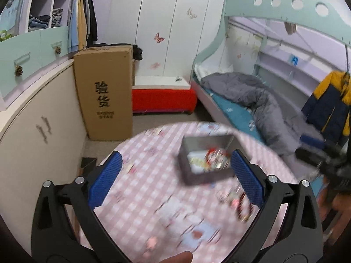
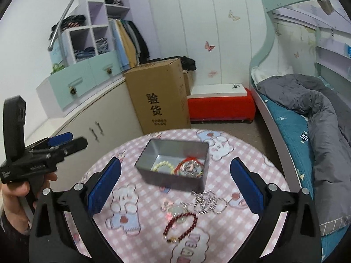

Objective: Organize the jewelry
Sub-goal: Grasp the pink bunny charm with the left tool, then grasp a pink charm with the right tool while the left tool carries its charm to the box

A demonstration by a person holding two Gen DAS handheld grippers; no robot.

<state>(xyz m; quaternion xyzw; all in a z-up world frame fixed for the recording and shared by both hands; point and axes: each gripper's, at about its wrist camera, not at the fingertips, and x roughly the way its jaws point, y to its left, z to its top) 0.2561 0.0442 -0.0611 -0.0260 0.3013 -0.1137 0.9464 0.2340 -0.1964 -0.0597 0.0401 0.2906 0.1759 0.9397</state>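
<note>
Bunk bed (image 2: 307, 114), teal frame, grey quilt heaped along a blue sheet, at the right of the room. White wardrobe wall (image 2: 208, 32) with butterfly stickers behind. Cream cabinet (image 2: 87, 122) at left, teal drawers and open shelving with folded clothes above it. Tall cardboard box (image 2: 160, 100) with printed characters, standing on the floor beside the cabinet; red bench (image 2: 221, 107) with a white top just beside it. Round table (image 2: 136, 199) in a pink checked cloth with bear prints, nearest the cameras. Left gripper (image 1: 175, 175), blue pads spread wide, nothing between them, over the table; its view of the table is blurred. Right gripper (image 2: 175, 182), blue pads likewise spread wide and holding nothing. Grey metal tin (image 2: 175, 179), open-topped, on the far half of the table, containing a pale bead bracelet (image 2: 162, 165) and a red cord bracelet (image 2: 186, 164) with further pieces too tangled to tell apart. On the cloth in front of the tin: silver chain (image 2: 208, 201), loosely coiled, just beside the tin's near wall; dark red bead bracelet (image 2: 182, 225), nearer the camera, overlapping a small pale piece that is hard to make out.
</note>
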